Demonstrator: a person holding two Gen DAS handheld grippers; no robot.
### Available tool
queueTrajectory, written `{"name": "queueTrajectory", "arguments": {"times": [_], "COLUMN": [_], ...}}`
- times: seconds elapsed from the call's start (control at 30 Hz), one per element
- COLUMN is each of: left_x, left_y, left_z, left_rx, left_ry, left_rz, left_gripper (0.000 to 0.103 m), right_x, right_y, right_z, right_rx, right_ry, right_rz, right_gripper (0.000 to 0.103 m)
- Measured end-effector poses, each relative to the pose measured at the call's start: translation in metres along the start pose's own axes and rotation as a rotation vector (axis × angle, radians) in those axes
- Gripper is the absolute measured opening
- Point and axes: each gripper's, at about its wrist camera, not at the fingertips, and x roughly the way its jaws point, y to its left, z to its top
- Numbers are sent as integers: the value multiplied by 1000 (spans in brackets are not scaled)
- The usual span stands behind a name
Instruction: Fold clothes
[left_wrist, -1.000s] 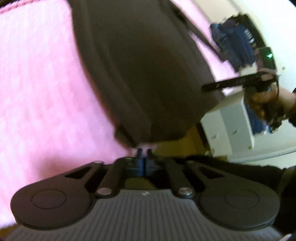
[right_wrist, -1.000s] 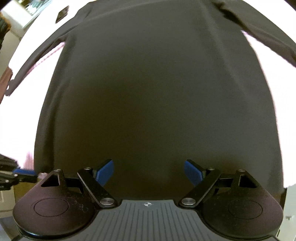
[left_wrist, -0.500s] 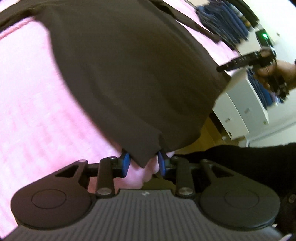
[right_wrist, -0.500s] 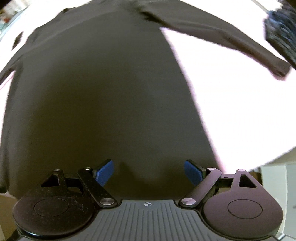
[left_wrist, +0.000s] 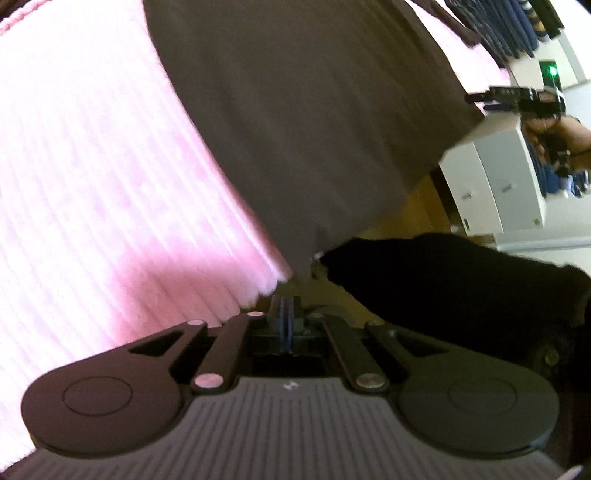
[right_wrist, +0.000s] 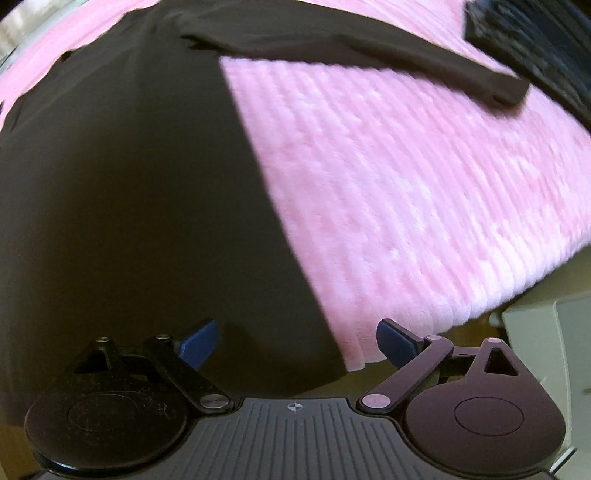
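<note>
left claw (left_wrist: 285, 317) closed, empty | right claw (right_wrist: 295, 341) wide over shirt (right_wrist: 129, 203)

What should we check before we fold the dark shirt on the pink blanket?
1. Left gripper shut: ok.
2. Left gripper really pinching the shirt corner: cannot tell, the corner shows just past the closed tips.
3. Right gripper holding the hem: not ok, it is open with the hem lying between its pads.
4. Shirt body lying flat on the pink blanket: ok.
5. Sleeve laid out straight: ok.
6. Cuff clear of the dark clothes pile: cannot tell, they sit very close.
</note>
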Motion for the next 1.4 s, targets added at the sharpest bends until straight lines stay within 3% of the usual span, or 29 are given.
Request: {"name": "queueTrajectory", "arguments": {"times": [0.1,0.17,0.2,0.23,0.27,0.3,0.37,0.4,0.5,0.6,0.7,0.73,0.77,0.8,1.0,1.13,1.4], "left_x": [4,11,14,17,19,22,34,34,22,15,25,29,29,34,1,-17,-4], "left_y": [0,-6,-7,-7,-6,-2,-5,-5,-2,11,18,19,19,10,13,4,-57], "left_z": [6,14,16,20,21,21,22,21,13,7,7,7,5,9,18,53,157], "left_rx": [4,23,26,27,24,13,-11,-15,-38,-104,-118,-112,-91,-70,-39,-20,165], "left_ry": [-31,-62,-74,-87,-86,-68,-2,35,79,70,116,147,164,168,106,26,-75], "left_rz": [19,41,52,57,53,49,18,4,0,-3,28,55,82,104,166,210,254], "left_gripper": [9,31,47,48,48,45,12,3,4,4,5,7,8,9,10,27,28], "right_x": [8,10,9,7,5,3,-6,-12,-25,-12,4,4,3,-1,-35,-52,-34], "right_y": [-8,-11,-12,-14,-17,-21,-23,-20,-13,-13,-18,-17,-16,-15,-16,-35,-148], "right_z": [-2,-3,-3,-3,-1,1,7,12,17,12,8,9,11,12,38,68,141], "right_rx": [32,29,24,24,28,34,14,-19,-91,-58,33,53,67,66,65,147,265], "right_ry": [12,16,16,16,26,40,42,33,16,60,83,80,76,57,-106,-215,-315], "right_rz": [50,56,51,49,52,59,59,40,-2,-41,-88,-111,-142,-164,-135,-117,-156], "right_gripper": [95,81,76,55,19,7,7,7,7,7,10,39,84,97,99,99,99]}}
